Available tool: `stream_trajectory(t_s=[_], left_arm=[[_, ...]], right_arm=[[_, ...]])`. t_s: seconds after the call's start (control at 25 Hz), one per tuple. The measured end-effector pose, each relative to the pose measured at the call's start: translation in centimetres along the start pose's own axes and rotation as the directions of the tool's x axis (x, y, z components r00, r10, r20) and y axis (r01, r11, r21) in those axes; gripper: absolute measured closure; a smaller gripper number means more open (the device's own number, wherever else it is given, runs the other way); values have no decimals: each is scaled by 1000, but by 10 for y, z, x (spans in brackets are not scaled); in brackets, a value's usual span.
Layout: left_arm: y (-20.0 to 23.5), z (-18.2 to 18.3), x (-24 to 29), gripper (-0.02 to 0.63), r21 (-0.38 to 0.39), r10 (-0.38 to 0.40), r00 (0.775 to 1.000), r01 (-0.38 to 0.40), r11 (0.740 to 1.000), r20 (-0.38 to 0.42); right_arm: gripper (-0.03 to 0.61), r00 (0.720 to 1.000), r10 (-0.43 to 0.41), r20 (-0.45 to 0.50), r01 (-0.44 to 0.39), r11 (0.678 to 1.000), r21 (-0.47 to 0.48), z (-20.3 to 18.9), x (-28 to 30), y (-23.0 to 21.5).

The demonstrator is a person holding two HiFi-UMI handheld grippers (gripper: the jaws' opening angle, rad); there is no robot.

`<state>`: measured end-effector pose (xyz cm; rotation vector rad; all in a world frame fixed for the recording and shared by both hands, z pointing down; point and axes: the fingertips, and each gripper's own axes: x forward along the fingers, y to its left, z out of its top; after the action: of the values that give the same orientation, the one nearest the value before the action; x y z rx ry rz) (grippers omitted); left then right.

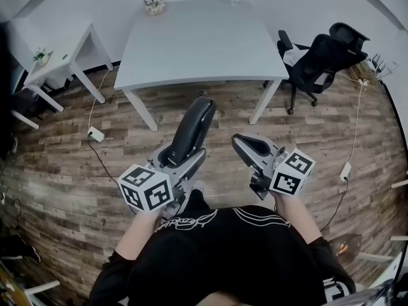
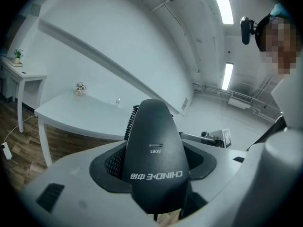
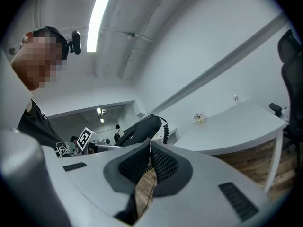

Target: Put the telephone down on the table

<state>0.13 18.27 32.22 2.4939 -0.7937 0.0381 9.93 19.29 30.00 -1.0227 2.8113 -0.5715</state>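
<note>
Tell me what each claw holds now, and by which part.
The left claw grips the black telephone handset by the end away from its cord; the right claw is shut, empty.

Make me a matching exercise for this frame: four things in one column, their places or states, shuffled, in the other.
1. telephone handset
2. right gripper
3. office chair
4. flower pot

A. at the white table's far edge
B. jaws together, nothing between them
C. clamped in the left gripper
D. on the floor, right of that table

Pairs: 1-C; 2-B; 3-D; 4-A
</note>
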Motion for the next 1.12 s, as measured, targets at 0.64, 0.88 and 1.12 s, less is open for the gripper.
stream_trajectory(t_s=[0.64, 0.88, 1.12], left_arm=[[188, 99, 43, 328, -20, 39, 999, -39, 999, -14], [208, 122, 54, 328, 0, 43, 999, -43, 999, 5], [232, 135, 67, 328, -7, 66, 998, -66, 998, 10]], right_arm=[[537, 998, 3, -57, 0, 999, 45, 22, 182, -95], [537, 998, 7, -68, -3, 999, 52, 27, 203, -113], [537, 997, 35, -68, -31, 998, 54, 38, 225, -135]])
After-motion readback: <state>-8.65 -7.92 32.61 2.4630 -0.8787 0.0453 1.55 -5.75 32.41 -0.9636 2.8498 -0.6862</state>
